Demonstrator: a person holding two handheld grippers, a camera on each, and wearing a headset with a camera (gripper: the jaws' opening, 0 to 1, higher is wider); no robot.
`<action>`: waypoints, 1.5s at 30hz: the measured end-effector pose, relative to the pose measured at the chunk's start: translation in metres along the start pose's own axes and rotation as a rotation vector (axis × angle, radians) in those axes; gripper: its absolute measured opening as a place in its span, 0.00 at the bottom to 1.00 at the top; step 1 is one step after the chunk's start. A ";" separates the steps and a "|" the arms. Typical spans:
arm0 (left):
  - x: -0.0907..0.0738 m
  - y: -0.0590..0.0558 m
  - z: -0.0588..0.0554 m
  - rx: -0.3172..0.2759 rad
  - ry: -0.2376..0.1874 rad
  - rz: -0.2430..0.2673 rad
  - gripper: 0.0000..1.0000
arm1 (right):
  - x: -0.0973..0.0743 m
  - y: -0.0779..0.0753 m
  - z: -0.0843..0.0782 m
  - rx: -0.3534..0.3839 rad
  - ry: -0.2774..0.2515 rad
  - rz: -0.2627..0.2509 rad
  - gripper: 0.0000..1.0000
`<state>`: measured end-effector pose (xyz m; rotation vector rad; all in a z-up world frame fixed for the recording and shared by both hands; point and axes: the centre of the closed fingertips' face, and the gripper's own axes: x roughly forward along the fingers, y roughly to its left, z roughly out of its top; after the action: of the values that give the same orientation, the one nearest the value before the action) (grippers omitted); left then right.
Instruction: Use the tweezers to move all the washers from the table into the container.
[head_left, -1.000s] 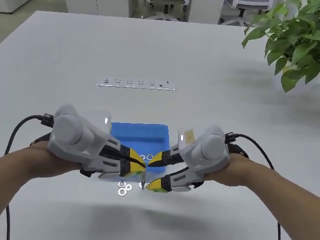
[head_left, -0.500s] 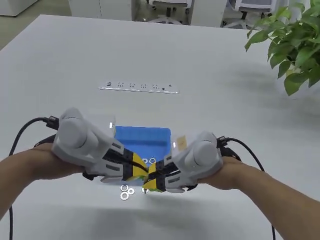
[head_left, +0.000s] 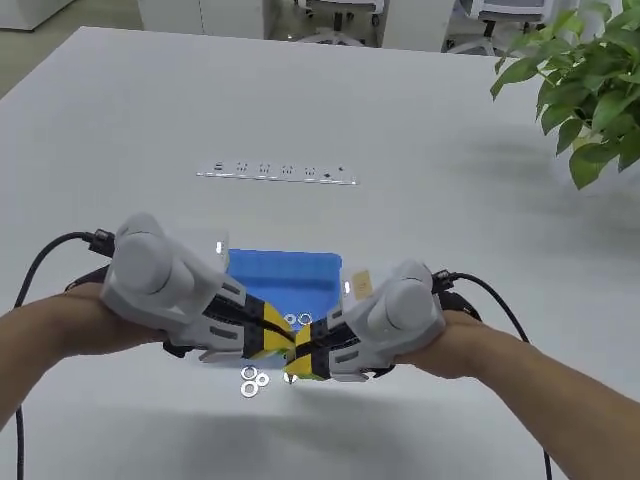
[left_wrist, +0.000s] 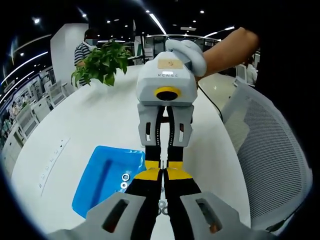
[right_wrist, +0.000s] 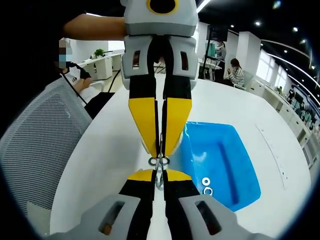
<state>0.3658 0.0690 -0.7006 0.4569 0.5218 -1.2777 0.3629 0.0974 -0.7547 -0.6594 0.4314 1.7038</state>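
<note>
Both grippers meet tip to tip at the near edge of the blue container. My left gripper is shut on the thin metal tweezers. My right gripper faces it, its jaws closed on the same tweezers. Loose washers lie on the white table just in front of the tips, and two of these washers show beside the tweezers. Inside the container lie two washers, also visible as washers in the head view. The tweezers' tip is hidden.
A white power strip lies on the table beyond the container. A green plant stands at the far right. Cables trail from both grippers toward the table's near edge. A mesh chair stands beside the table.
The right gripper's jaws, open a second ago, have closed and moved left onto the tweezers at the left gripper's tips. The left gripper has stayed in place.
</note>
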 end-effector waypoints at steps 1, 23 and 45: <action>0.000 0.000 0.000 -0.001 0.000 0.000 0.06 | 0.000 0.000 0.000 0.001 0.000 0.001 0.07; -0.017 0.003 0.003 -0.138 -0.078 0.020 0.38 | -0.015 0.000 0.018 -0.010 -0.014 -0.011 0.08; -0.045 0.008 -0.002 -0.236 -0.166 0.139 0.81 | -0.036 -0.014 0.042 -0.024 -0.027 -0.025 0.08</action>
<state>0.3639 0.1066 -0.6747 0.1839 0.4845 -1.0935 0.3737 0.0988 -0.6991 -0.6561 0.3830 1.6948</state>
